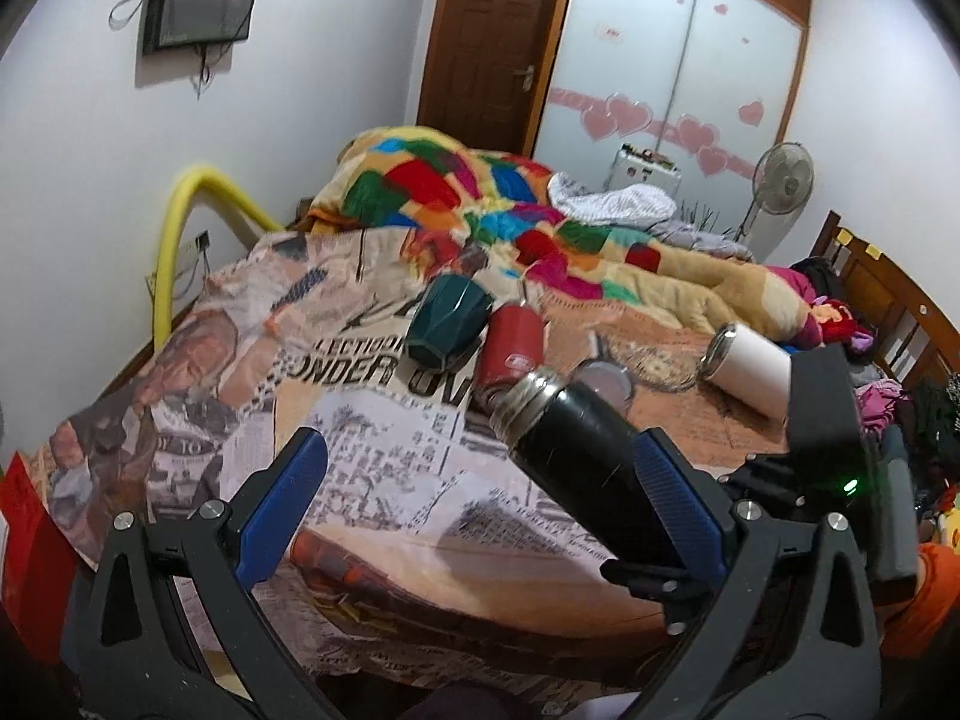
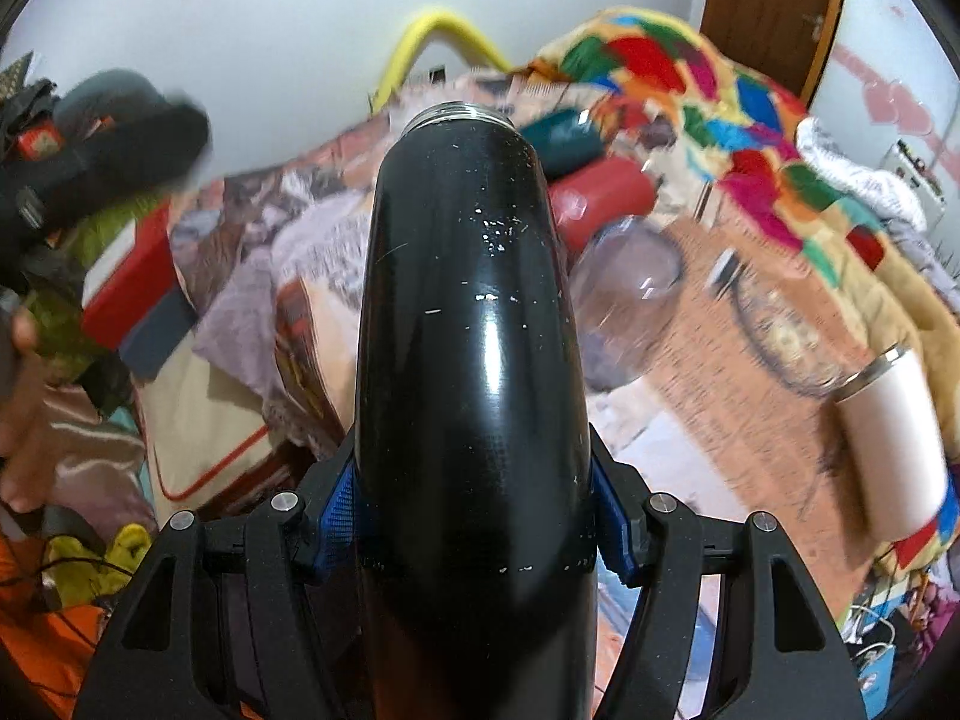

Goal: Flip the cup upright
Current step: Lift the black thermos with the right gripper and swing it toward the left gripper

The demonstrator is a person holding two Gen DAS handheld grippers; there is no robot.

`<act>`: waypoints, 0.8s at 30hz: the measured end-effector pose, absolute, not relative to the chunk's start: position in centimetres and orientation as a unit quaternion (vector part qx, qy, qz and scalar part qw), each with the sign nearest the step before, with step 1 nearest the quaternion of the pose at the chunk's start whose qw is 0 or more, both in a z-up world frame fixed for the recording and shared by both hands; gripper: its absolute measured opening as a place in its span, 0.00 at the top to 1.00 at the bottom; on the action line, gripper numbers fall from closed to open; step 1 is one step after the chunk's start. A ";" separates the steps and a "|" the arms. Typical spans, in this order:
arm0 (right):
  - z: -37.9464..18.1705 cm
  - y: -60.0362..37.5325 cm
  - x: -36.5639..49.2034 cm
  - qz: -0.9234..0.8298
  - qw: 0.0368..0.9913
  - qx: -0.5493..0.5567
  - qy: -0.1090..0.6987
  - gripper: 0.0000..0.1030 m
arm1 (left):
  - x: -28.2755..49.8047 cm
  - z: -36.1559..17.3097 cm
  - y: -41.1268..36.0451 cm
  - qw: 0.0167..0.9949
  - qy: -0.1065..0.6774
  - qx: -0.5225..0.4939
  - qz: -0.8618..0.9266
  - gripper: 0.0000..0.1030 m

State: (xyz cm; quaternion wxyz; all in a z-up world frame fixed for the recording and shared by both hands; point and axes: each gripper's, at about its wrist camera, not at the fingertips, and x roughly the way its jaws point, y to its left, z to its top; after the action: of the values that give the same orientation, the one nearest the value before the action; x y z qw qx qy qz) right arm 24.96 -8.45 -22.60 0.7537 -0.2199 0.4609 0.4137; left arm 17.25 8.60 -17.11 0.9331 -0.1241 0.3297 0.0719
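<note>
A black steel flask [image 2: 468, 330] with a threaded silver mouth is held in my right gripper [image 2: 474, 516], whose blue pads are shut on its lower body. In the left wrist view the flask [image 1: 576, 450] is tilted, mouth up and to the left, above the bed. My left gripper [image 1: 480, 480] is open and empty, its right finger [image 1: 672, 492] close beside the flask. A green cup [image 1: 447, 321], a red flask [image 1: 510, 354], a clear glass [image 1: 603, 381] and a white tumbler [image 1: 750, 369] lie on the printed bedcover [image 1: 360, 420].
A colourful patchwork blanket [image 1: 480, 192] is heaped at the far side of the bed. A yellow tube [image 1: 180, 222] arches at the left wall. A wooden headboard [image 1: 888, 294] and clutter stand at the right. A fan [image 1: 780, 180] stands by the wardrobe.
</note>
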 end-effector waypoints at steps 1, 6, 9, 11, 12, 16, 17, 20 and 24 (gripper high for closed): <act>-23.3 -8.3 25.1 0.413 0.750 -0.222 0.466 0.40 | 17.4 -17.6 8.8 0.931 0.336 -0.126 0.072 0.00; -26.8 -6.7 26.3 0.406 0.731 -0.242 0.492 0.40 | 18.3 -19.7 9.6 0.918 0.364 -0.143 0.070 0.00; -27.6 -5.9 26.0 0.403 0.725 -0.252 0.499 0.40 | 18.8 -20.8 9.9 0.911 0.378 -0.150 0.069 0.00; -27.8 -5.8 24.4 0.403 0.722 -0.258 0.500 0.40 | 19.1 -21.5 10.1 0.907 0.387 -0.151 0.070 0.00; -28.0 -5.7 24.4 0.402 0.721 -0.263 0.499 0.40 | 19.3 -21.7 10.1 0.906 0.390 -0.152 0.069 0.00; -28.2 -5.2 24.0 0.405 0.723 -0.274 0.488 0.40 | 19.9 -22.9 10.4 0.897 0.406 -0.164 0.064 0.00; -28.1 -5.2 24.0 0.406 0.723 -0.274 0.487 0.40 | 19.9 -23.2 10.5 0.895 0.408 -0.165 0.064 0.00; -28.2 -5.1 24.1 0.405 0.724 -0.278 0.485 0.40 | 20.2 -23.9 10.5 0.891 0.417 -0.169 0.062 0.01; -28.3 -5.3 24.1 0.404 0.722 -0.277 0.489 0.39 | 20.5 -24.7 10.5 0.884 0.429 -0.178 0.057 0.05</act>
State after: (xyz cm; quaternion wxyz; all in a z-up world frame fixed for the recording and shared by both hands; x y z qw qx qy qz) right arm 24.14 -5.29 -28.26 0.7216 -0.2771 0.4893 0.4039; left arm 20.54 10.50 -24.65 0.8839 -0.1779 0.4288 0.0568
